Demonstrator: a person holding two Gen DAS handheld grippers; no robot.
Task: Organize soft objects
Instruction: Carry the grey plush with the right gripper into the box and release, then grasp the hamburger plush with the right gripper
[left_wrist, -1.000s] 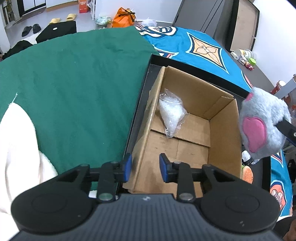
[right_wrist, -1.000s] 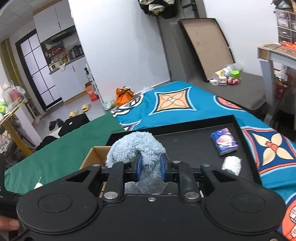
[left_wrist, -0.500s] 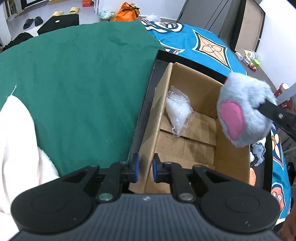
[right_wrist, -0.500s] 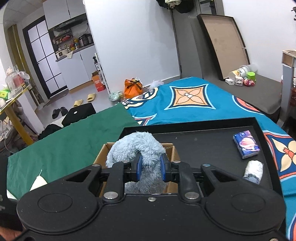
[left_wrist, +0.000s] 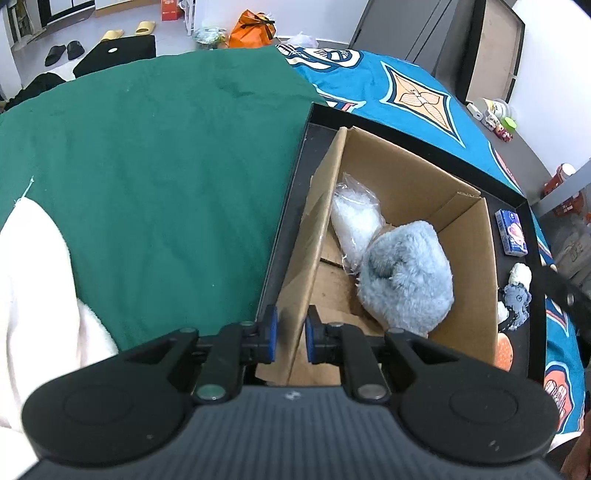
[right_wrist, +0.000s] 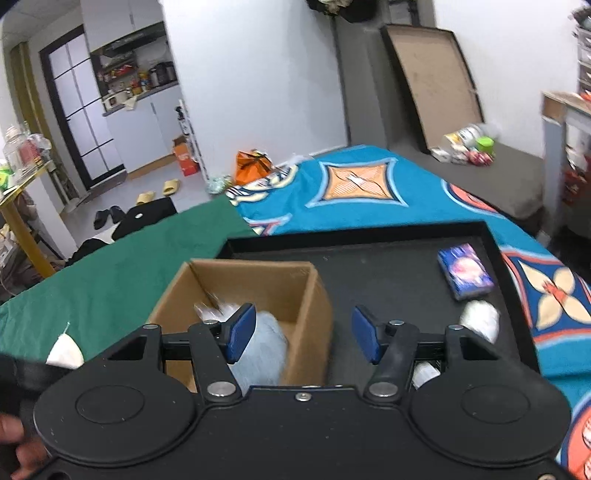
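Right tongs (right_wrist: 303, 339) opening, plush (right_wrist: 264, 349) half-hidden

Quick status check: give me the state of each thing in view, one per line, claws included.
Cardboard box: open-topped, upright in the black tray.
Grey plush toy: lying inside the box, released.
Clear plastic bag: inside the box, against the plush.
Left claw: shut on the box's near wall.
Right claw: opening, nothing between its pads.
Blue packet: flat on the tray, outside the box.
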